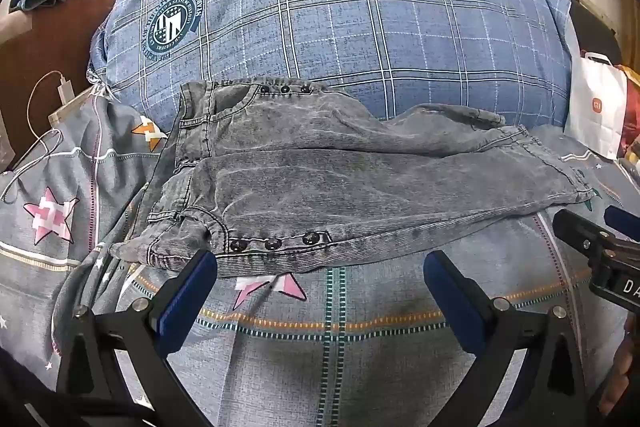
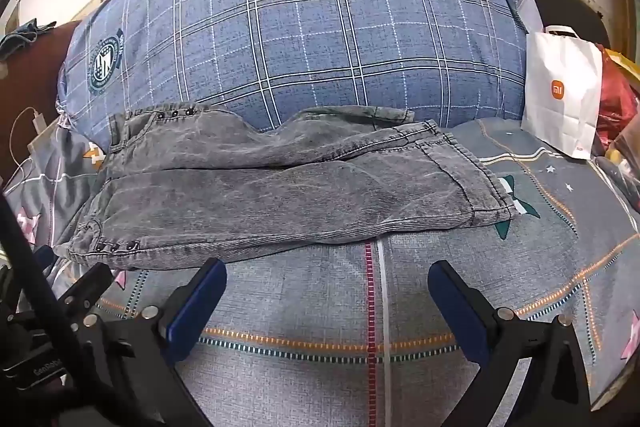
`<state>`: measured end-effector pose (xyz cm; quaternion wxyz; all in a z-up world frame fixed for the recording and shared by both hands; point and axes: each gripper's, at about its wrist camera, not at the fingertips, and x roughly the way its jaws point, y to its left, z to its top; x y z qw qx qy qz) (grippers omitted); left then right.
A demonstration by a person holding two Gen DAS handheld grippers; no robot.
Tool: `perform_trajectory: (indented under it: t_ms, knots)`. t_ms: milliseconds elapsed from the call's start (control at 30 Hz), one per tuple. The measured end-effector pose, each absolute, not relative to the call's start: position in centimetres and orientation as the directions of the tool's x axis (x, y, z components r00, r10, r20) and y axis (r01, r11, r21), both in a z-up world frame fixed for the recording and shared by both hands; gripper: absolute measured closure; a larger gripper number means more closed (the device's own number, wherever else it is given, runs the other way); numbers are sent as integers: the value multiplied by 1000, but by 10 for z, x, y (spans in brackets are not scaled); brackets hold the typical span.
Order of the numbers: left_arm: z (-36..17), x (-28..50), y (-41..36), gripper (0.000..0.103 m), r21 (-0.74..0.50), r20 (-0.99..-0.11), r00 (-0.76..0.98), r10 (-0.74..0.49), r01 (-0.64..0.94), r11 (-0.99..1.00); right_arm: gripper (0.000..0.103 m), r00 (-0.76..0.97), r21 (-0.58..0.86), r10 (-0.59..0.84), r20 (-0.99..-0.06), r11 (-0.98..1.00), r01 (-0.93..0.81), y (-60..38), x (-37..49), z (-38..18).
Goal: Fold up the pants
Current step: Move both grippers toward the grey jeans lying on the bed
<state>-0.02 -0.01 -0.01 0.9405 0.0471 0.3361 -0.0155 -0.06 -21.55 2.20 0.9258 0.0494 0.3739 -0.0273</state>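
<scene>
Pants (image 1: 320, 179) of grey washed denim are laid flat across the patterned bed sheet (image 1: 360, 347), just in front of a large blue plaid pillow (image 1: 340, 19). The waistband is turned to the left and the hems to the right. Both legs are seen spread side by side, the far one slightly rumpled near its hem, so no fold appears to have been made yet; the whole of the folding is judged to remain.

The left gripper (image 1: 320, 279) is held just short of the near edge by the waistband, its jaws spread wide. Its left blue pad is seen at the denim's edge, though contact cannot be told; nothing is gripped. The right gripper (image 2: 326, 287) is likewise held wide open over bare sheet near the leg's edge, and nothing is held between its fingers.
</scene>
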Motion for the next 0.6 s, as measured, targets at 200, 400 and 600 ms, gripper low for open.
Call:
perform_trajectory:
  t_ms: [200,400,600]
  knots:
    - [0,0,-1,0,91,-633,774,13,58,994,0,720,78,-6,-694,993,84,-217,-1,22]
    - [3,-1,1,0,83,-633,774,4,64,995,1,722,80,0,-692,994,77,-216,-2,23]
    - [4,-2,0,0,90,-627,779,8,63,994,1,724,82,-1,-690,994,79,-217,-2,25]
